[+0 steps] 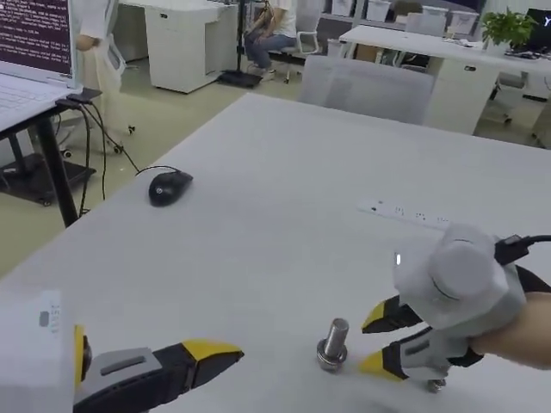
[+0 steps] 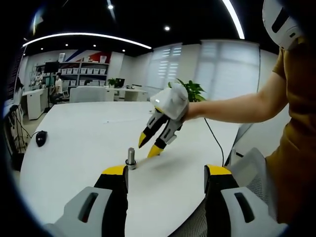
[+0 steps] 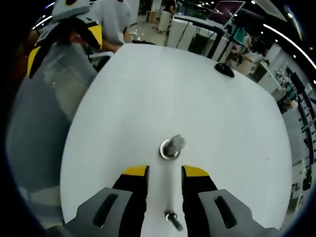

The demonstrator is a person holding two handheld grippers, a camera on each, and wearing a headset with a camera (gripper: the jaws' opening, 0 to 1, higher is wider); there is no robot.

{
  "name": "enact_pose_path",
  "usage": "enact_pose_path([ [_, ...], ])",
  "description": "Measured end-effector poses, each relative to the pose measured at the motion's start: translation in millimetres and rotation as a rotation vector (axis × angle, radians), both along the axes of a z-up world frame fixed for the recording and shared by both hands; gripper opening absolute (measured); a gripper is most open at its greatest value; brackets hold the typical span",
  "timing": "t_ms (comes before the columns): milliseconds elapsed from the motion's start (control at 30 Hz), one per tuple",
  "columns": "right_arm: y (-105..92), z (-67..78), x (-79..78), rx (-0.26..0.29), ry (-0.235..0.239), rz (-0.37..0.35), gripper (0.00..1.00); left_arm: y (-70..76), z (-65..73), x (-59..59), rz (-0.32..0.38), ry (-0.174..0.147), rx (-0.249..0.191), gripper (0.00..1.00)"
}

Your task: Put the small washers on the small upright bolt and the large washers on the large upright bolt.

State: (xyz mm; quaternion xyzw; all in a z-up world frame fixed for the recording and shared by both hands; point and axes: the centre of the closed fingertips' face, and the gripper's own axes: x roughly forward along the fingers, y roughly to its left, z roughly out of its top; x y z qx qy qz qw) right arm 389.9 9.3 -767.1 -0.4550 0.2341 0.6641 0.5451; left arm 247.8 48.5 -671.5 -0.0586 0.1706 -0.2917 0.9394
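The large upright bolt [image 1: 333, 342] stands on the white table [image 1: 258, 215] with washers stacked round its base. My right gripper [image 1: 372, 342] sits just right of it, open, with nothing between its yellow-tipped jaws. In the right gripper view the large bolt [image 3: 171, 146] is just ahead of the right gripper [image 3: 165, 173], and a small bolt [image 3: 173, 220] lies low between the jaws. My left gripper [image 2: 167, 173] is wide open and holds nothing. From it I see the bolt [image 2: 131, 158] near its left jaw and the right gripper [image 2: 152, 144] beyond.
A black mouse [image 1: 170, 186] lies at the left of the table and a white power strip [image 1: 405, 212] at the right. A laptop [image 1: 34, 52] sits on a side desk far left. The table's near edge is close to both grippers.
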Motion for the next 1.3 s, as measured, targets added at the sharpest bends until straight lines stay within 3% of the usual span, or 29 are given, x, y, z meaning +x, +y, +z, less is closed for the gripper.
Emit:
enact_pose_path([
  [267,-13.0,22.6,-22.3,0.125,-0.01,-0.059,0.27,0.1,2.5,-1.2,-0.017,-0.009,0.01,0.62],
  [333,-22.6,24.9,-23.5,0.138,-0.046,-0.089,0.27,0.4,0.1,-2.8,-0.025,0.003,0.032,0.63],
  [467,-46.2,27.6,-36.1,0.168,-0.06,-0.119,0.27,-0.9,3.0,-3.8,-0.031,-0.009,0.028,0.63],
  [567,-58.8,35.2,-38.5,0.253,-0.073,-0.184,0.27,-0.3,-4.6,-6.0,-0.037,0.02,0.055,0.62],
  [633,-67.9,41.6,-40.0,0.326,-0.117,-0.184,0.27,1.1,-8.8,-8.5,-0.036,0.037,0.079,0.63],
  [733,-89.2,38.3,-51.0,0.39,-0.044,-0.263,0.27,-0.2,-4.5,-13.2,-0.042,0.032,0.06,0.63],
  [800,-101.3,35.0,-58.4,0.416,0.006,-0.31,0.28,0.1,-6.1,-14.7,-0.051,0.044,0.072,0.62],
  [933,-117.0,31.6,-68.1,0.475,0.062,-0.406,0.28,-0.4,-5.9,-11.8,-0.06,0.048,0.076,0.62],
  [1100,-127.2,35.5,-83.5,0.575,0.12,-0.49,0.33,-8.3,-0.3,-5.9,-0.073,0.036,0.046,0.62],
  [1233,-134.4,35.7,-94.0,0.613,0.131,-0.529,0.36,-15.8,2.6,-4.5,-0.095,0.032,0.054,0.62],
  [1300,-135.0,39.0,-97.7,0.658,0.138,-0.544,0.38,-18.7,5.1,-4.6,-0.106,0.025,0.057,0.63],
])
